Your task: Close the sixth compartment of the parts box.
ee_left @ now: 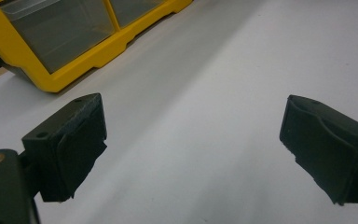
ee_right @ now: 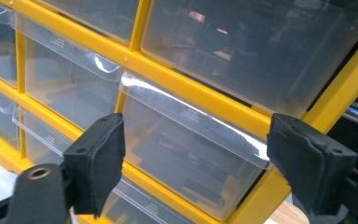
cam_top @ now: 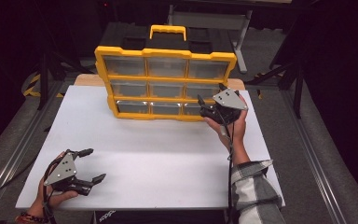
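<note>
While both grippers' fingers gape empty, yellow drawer cabinet [cam_top: 165, 77] fronts right gripper [cam_top: 209, 100].

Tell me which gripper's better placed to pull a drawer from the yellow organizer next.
Right. The right gripper is open right at the organizer's right-hand middle drawer, lip between its jaws. The left gripper sits open near the table's front edge, far off.

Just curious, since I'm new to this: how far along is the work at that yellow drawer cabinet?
All drawers look shut. The right gripper hangs open at the middle-right drawer, its jaws either side of the front, not pressing. The left gripper waits open over the table. Any gripping or pulling remains.
</note>
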Demonstrator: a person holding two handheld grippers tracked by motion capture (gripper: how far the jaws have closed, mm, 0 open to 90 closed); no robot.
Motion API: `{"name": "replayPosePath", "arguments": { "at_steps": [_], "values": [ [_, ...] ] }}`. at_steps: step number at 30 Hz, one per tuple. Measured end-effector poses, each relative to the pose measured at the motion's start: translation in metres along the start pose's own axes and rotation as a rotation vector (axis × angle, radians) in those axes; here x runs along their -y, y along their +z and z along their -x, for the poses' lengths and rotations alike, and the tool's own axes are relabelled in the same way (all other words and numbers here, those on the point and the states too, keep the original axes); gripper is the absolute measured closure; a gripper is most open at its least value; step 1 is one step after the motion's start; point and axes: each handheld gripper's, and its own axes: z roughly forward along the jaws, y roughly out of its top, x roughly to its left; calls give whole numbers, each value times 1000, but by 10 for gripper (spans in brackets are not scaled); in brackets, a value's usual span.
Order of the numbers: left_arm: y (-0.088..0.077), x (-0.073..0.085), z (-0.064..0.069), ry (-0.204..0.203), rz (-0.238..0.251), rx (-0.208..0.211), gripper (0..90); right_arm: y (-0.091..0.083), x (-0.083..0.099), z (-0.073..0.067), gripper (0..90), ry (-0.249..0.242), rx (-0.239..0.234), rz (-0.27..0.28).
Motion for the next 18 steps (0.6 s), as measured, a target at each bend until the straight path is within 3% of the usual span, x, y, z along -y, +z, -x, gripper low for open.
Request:
{"name": "replayPosePath", "arguments": {
  "at_steps": [10,18],
  "values": [
    [0,0,0,-2,0,4,81,0,1,-3,89,16,9,20],
    [0,0,0,-2,2,1,81,-4,-3,-9,102,4,-4,26]
  ]
}}
